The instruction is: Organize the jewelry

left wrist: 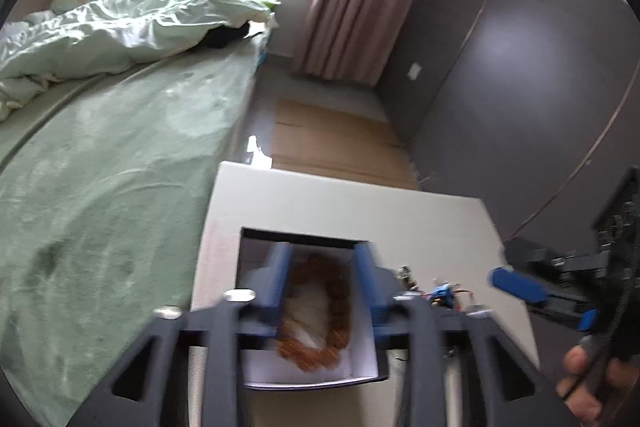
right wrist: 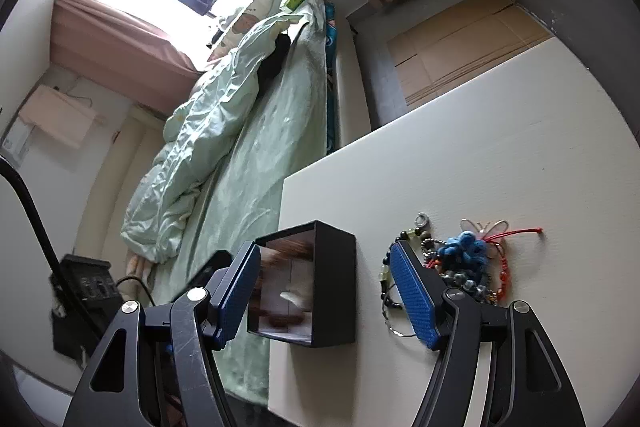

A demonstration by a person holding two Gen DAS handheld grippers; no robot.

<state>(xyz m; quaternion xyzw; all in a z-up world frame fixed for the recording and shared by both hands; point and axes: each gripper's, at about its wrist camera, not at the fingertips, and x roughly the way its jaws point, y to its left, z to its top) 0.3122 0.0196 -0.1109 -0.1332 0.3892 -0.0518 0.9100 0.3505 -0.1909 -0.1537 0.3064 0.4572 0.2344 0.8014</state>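
- Bedroom setting: a bed with a green sheet fills the left of the left wrist view, pink curtains hang at the top, and a white table sits low in the frame.
- On that table stands a small black box, white-lined inside, at the lower centre of both views.
- Inside the box lies a brown beaded bracelet, blurred but clearly curled on the lining.
- Over to the lower right of the right wrist view, a tangled pile of jewelry waits on the table: beaded strands, a blue knotted piece, a red cord, a wire butterfly.
- Left gripper hovers above the box mouth, pointing down into it, its blue fingers spread either side of the bracelet; whether they touch it, I cannot tell.
- Right gripper looks across the tabletop, spread wide with nothing between the pads: one pad by the box's open face, the other over the edge of the pile.
- Risk, as I judge it: the box sits near the table's edge by the bed, so a nudge from either finger could tip it off.
- Second risk: the pile is knotted together, so pinching one strand may drag the others along.
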